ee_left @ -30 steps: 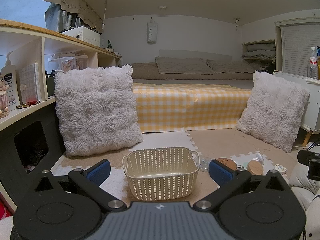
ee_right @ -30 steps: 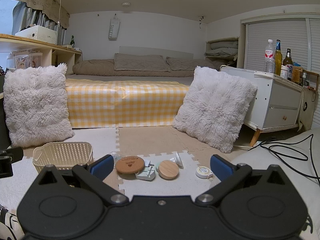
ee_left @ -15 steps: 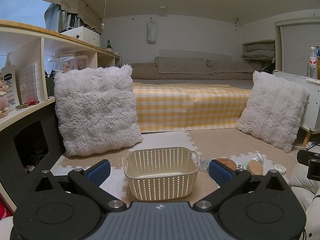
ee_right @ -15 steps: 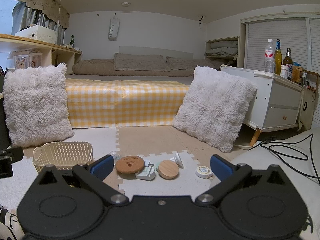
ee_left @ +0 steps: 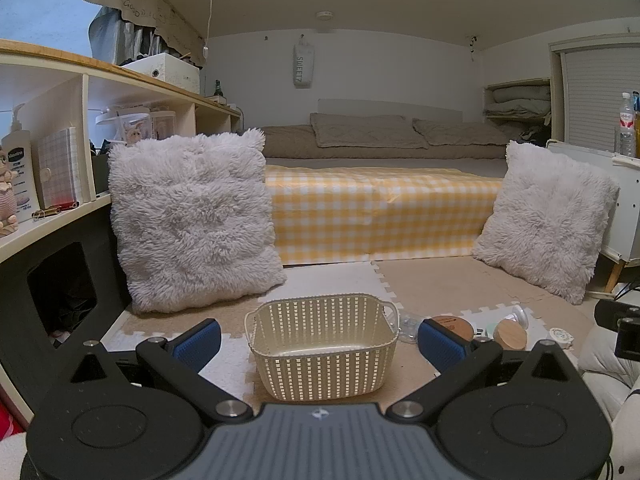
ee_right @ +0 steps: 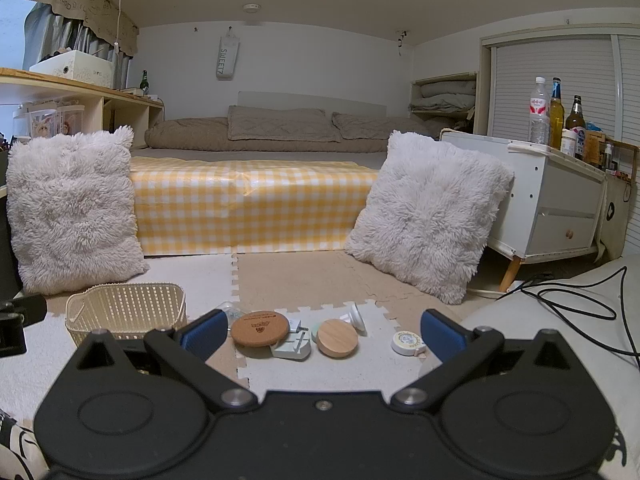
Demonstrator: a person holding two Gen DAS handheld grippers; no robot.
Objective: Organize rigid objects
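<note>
A cream plastic basket stands empty on the foam floor mat, straight ahead of my left gripper, which is open and empty with the basket between its fingers in view. The basket also shows in the right wrist view at the left. My right gripper is open and empty above a cluster of small objects: a cork coaster, a pale green block, a round wooden lid, a white knob and a small round tape.
Two fluffy white cushions lean at left and right of a yellow checked bed. A white cabinet with bottles stands at right; black cables trail beside it. Shelving lines the left wall.
</note>
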